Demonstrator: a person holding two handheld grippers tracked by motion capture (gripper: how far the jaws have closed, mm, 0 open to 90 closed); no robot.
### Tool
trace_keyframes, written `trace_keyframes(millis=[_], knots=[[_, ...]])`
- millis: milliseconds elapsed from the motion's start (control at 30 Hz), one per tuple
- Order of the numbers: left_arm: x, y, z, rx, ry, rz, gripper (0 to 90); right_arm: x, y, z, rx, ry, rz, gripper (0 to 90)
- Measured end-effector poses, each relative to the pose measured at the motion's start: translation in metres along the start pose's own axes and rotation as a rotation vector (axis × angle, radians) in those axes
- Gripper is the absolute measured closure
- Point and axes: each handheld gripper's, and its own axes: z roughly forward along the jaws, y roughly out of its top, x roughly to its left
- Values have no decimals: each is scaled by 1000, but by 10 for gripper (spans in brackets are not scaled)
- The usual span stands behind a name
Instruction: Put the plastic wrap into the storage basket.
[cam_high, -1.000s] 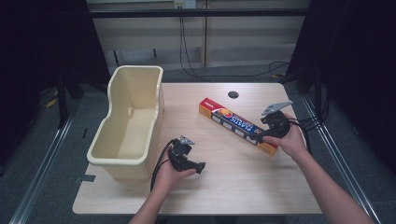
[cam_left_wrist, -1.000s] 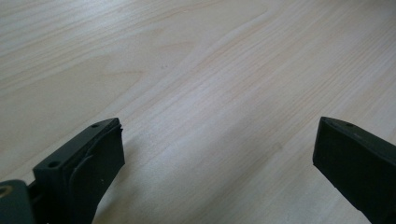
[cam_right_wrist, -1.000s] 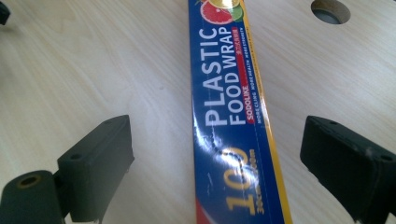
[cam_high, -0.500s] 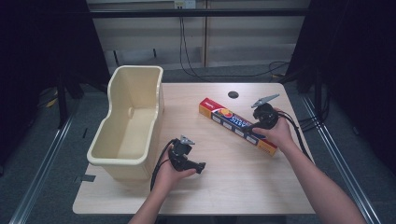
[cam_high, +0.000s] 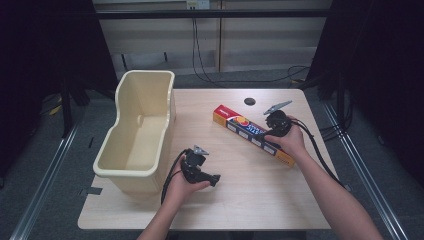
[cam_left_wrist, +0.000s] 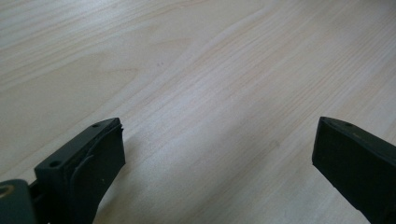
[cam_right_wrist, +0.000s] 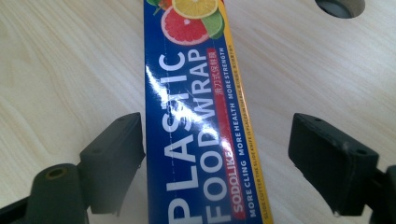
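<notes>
The plastic food wrap box (cam_high: 252, 134) lies diagonally on the wooden surface (cam_high: 250, 200) between the right tongs (cam_right_wrist: 217, 161), whose jaws have been closing but stand unclenched beside it, while the left tongs (cam_left_wrist: 217, 163) rest released near the cream tub (cam_high: 137, 137).

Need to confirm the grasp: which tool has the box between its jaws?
The right tool: its jaws straddle the plastic wrap box. The left tool has bare table between its jaws.
</notes>
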Motion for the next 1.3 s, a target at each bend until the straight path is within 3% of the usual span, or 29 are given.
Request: trace_keyframes(millis=[167, 233, 300, 433, 467, 567, 633, 700, 833, 867, 1033, 1100, 1300], knots=[[2, 0, -2, 10, -5, 6, 22, 0, -1, 8, 8, 0, 10, 202], [2, 0, -1, 1, -8, 7, 23, 0, -1, 10, 25, 15, -6, 238], [1, 1, -2, 0, -8, 8, 23, 1, -1, 12, 37, 0, -20, 240], [1, 1, -2, 5, -12, 10, 24, 3, 0, 15, 80, 24, -45, 347], [0, 1, -2, -1, -9, 8, 24, 4, 0, 17, 93, 27, -71, 379], [0, 2, -4, 4, -13, 23, 25, 5, 0, 17, 91, 29, -98, 403], [-1, 2, -4, -7, -10, 5, 25, 6, 0, 15, 97, 31, -100, 412], [-1, 3, -6, -1, -16, 25, 25, 6, -3, 13, 94, 41, -125, 418], [-4, 8, -10, -26, -46, 16, 18, 7, -10, 3, 99, 47, -157, 422], [-4, 10, -12, -12, -60, 34, 17, 6, -12, -1, 96, 58, -163, 422], [-11, 20, -20, -59, -129, 56, 9, 7, -19, -29, 59, 105, -178, 421], [-14, 24, -23, -81, -153, 70, 8, 11, -21, -40, 58, 120, -219, 421], [-21, 40, -35, -53, -160, 141, 6, 24, -26, -58, 49, 166, -280, 420]])
